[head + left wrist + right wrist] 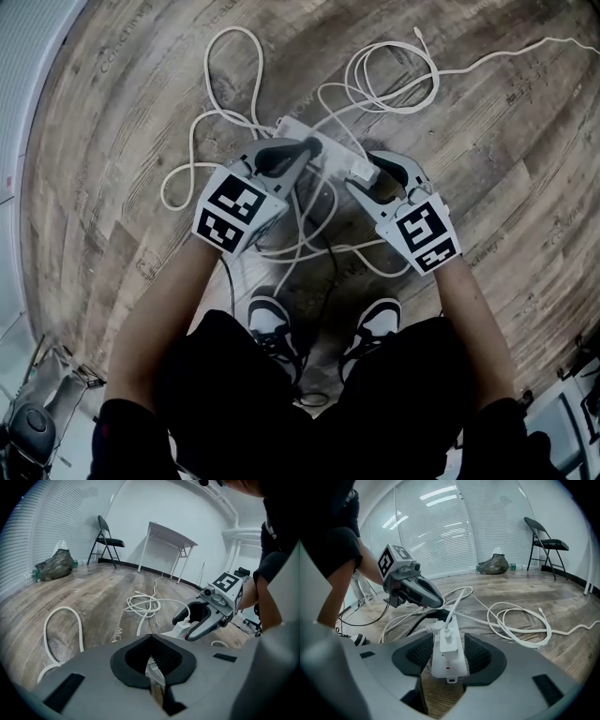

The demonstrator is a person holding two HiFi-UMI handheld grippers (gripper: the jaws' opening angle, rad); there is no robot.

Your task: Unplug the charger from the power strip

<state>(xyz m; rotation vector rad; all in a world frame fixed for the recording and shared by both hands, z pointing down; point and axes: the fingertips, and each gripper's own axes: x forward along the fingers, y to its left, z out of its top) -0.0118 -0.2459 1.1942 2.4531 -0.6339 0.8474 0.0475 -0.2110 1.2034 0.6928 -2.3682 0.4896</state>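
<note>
A white power strip (314, 141) lies on the wooden floor with a white charger (361, 172) plugged into its near end. My right gripper (367, 173) is open and straddles that end. In the right gripper view the charger (448, 641) and strip (452, 667) sit between the pads (412, 656), which stand clear of both sides. My left gripper (305, 150) hangs over the strip's far end with its jaws together. Its own view shows a bit of white ribbed plastic through the gap at the tips (153, 660). Whether the left gripper (433, 601) touches the strip is unclear.
Loose white cable loops (389, 80) and more cable (211, 141) lie round the strip. The person's shoes (272, 319) stand just behind the grippers. A folding chair (108, 538), a white table (171, 536) and a dark bag (54, 564) stand by the far wall.
</note>
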